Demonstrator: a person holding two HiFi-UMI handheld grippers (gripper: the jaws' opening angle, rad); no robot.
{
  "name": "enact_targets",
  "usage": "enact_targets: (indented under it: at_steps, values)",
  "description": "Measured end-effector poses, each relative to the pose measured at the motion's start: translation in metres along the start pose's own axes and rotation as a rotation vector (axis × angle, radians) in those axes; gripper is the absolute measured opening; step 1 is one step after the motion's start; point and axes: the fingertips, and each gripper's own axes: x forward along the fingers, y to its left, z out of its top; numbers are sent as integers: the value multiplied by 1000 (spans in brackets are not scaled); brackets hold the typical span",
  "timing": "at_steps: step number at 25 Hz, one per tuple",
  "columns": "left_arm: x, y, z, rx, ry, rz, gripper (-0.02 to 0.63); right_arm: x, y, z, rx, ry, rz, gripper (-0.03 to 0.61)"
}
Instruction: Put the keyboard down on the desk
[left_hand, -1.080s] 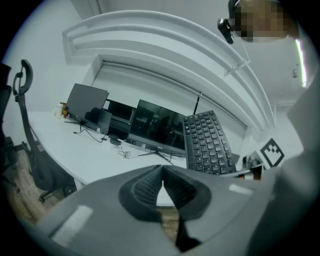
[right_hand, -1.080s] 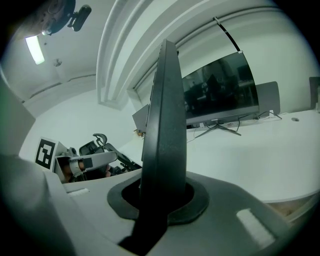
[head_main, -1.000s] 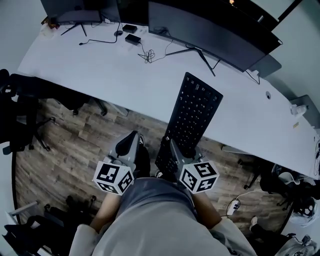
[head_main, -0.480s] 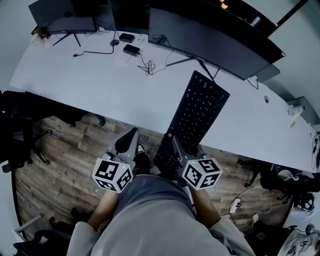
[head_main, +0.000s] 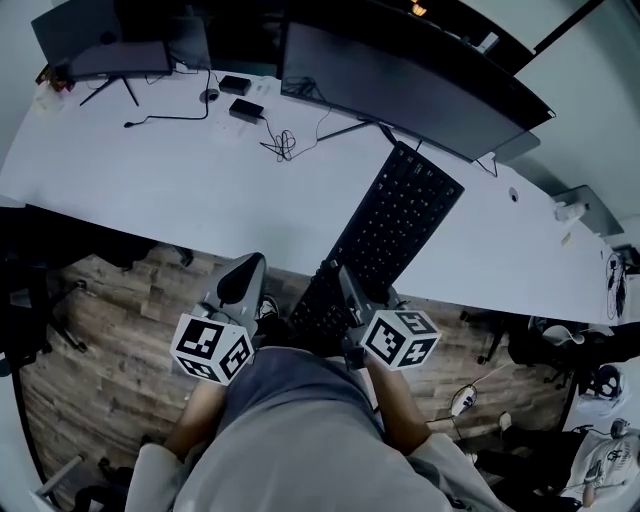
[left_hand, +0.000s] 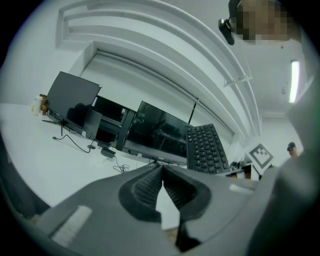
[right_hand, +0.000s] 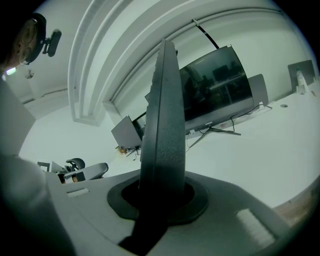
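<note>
Black and rectangular, a full-size plastic keyboard is held by its near short end in the grey right gripper. It reaches forward and to the right from there, over the near edge of the long white desk. From the head view its key face shows, with the near end over the wood-plank floor and the far end over the desktop. Whether any part touches the surface cannot be told. In the right gripper view the keyboard stands edge-on as a dark slab, and the right gripper pinches it between its two pads. The grey left gripper hangs just left of the keyboard's near end, apart from it and short of the desk edge. In its own view the left gripper has its ribbed pads pressed together at the tips, with nothing between them, and the keyboard shows to the right of the jaws with its keys facing that camera. Along the far side of the desk stands a wide, dark curved monitor on a thin-legged stand, with a smaller dark monitor to its left. A tangle of thin black cable lies on the desktop in front of them. The person's grey clothing fills the bottom of the head view.
</note>
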Motion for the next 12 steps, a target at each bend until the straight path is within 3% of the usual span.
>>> enact_targets:
  at_steps: [12]
  values:
    - [9,18,4,-4,30,-47,0,15,-17,7,119,-66,-57,74]
